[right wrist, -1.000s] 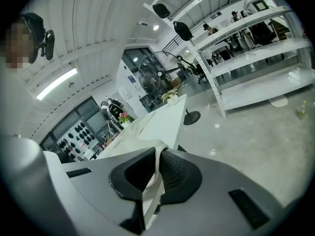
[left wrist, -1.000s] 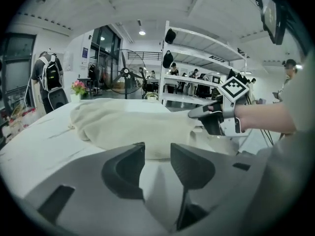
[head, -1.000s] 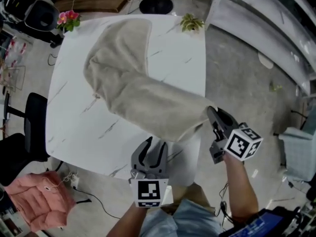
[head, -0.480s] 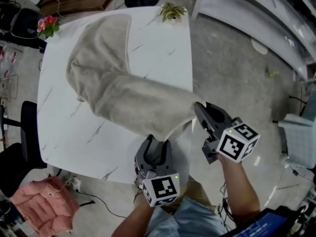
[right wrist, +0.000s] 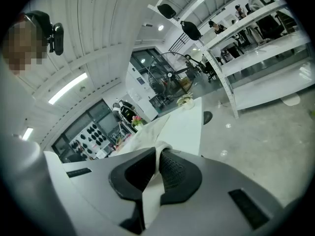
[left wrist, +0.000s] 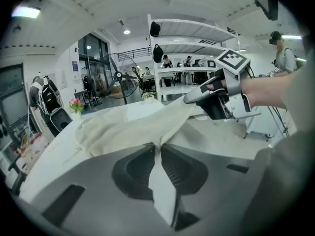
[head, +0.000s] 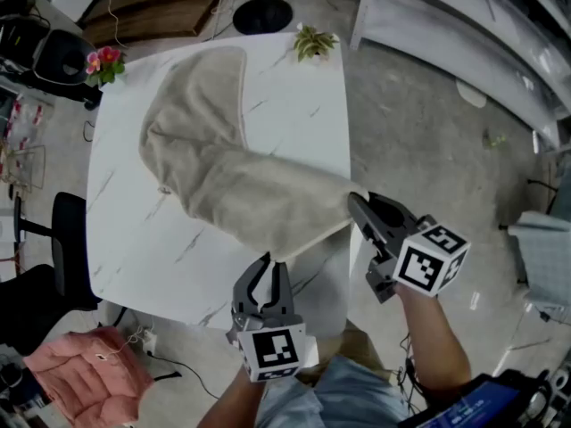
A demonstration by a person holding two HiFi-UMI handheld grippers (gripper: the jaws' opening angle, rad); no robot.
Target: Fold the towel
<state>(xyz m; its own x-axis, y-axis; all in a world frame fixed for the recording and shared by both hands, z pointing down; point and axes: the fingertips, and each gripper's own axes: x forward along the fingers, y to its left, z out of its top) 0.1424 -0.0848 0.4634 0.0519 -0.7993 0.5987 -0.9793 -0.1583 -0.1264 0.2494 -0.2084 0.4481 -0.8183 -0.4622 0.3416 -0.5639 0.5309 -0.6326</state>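
Both grippers have the beige towel (head: 227, 172). The left gripper (head: 266, 267) has just been closing, and its jaws are now nearly together with the towel's near edge pinched between them. The right gripper (head: 355, 203) is clamped tight on the towel's corner at the right edge of the white marble table (head: 299, 105). The towel's far part lies flat on the table. Its near part is lifted and stretched between the two grippers.
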